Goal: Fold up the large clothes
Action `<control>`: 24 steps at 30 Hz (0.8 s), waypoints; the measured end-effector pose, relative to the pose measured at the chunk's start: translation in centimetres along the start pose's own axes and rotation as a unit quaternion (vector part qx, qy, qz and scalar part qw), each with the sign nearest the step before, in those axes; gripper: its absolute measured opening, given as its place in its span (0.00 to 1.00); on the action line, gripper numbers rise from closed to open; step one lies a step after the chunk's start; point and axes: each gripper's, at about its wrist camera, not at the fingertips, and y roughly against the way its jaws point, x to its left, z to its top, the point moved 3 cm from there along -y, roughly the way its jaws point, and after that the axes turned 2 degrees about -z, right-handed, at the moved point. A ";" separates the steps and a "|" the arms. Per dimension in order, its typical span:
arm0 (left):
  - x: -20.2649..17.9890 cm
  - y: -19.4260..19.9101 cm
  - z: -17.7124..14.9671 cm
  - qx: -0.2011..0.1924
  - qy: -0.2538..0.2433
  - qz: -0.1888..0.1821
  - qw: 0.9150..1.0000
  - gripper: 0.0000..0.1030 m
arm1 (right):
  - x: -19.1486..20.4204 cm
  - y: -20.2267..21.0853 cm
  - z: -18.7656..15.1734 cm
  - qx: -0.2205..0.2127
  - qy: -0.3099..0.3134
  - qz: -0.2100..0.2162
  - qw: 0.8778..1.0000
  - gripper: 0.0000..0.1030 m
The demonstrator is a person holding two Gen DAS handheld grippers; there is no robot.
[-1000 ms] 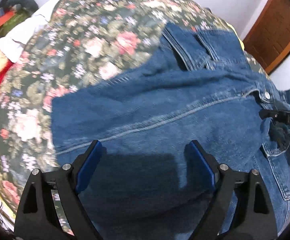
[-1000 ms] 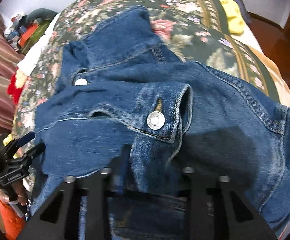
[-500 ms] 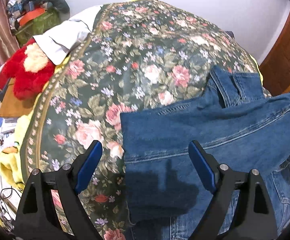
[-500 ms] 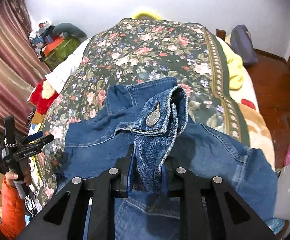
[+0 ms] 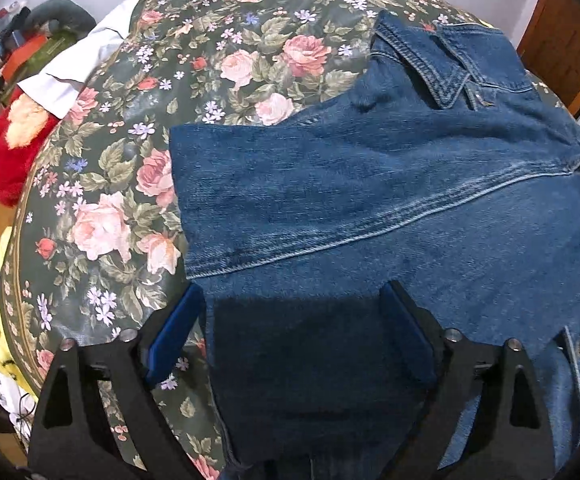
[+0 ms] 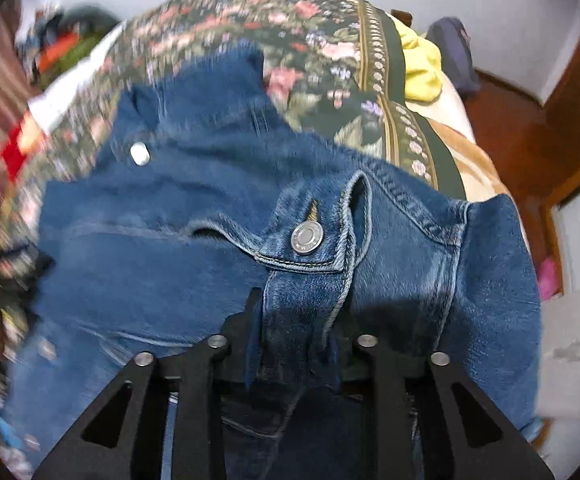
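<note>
Our right gripper (image 6: 296,344) pinches the jacket (image 6: 217,264) cuff (image 6: 310,248), which runs to twelve o'clock, its jaws having just been opening, while our left gripper (image 5: 290,320) is spread empty.

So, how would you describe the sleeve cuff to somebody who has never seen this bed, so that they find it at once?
Look at the flowered bedspread and the blue denim jacket spread on it. Near the jacket's middle, between the fingers of the right tool, a narrow band of denim stands up: the sleeve cuff. Unlike the flat denim around it, it curls open and carries a round metal button.

floral bed (image 5: 249,52), denim jacket (image 5: 370,200) on it
</note>
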 end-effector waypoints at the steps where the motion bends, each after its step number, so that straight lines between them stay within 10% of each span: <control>1: 0.2 -0.1 0.0 0.001 0.004 -0.001 1.000 0.94 | 0.2 0.3 -0.1 -0.006 0.016 -0.021 1.000 0.36; 4: 0.7 -0.5 0.0 0.004 0.017 -0.013 1.000 0.94 | 0.2 1.4 -0.1 -0.022 0.046 -0.062 0.997 0.57; 10: 0.3 0.0 0.2 -0.001 0.002 0.008 1.000 0.93 | -0.7 4.4 -0.5 -0.040 0.046 -0.055 0.997 0.58; 24: -6.6 10.9 6.8 -0.129 -0.038 -0.036 0.990 0.93 | -13.6 14.0 -3.4 -0.104 -0.187 0.036 0.976 0.69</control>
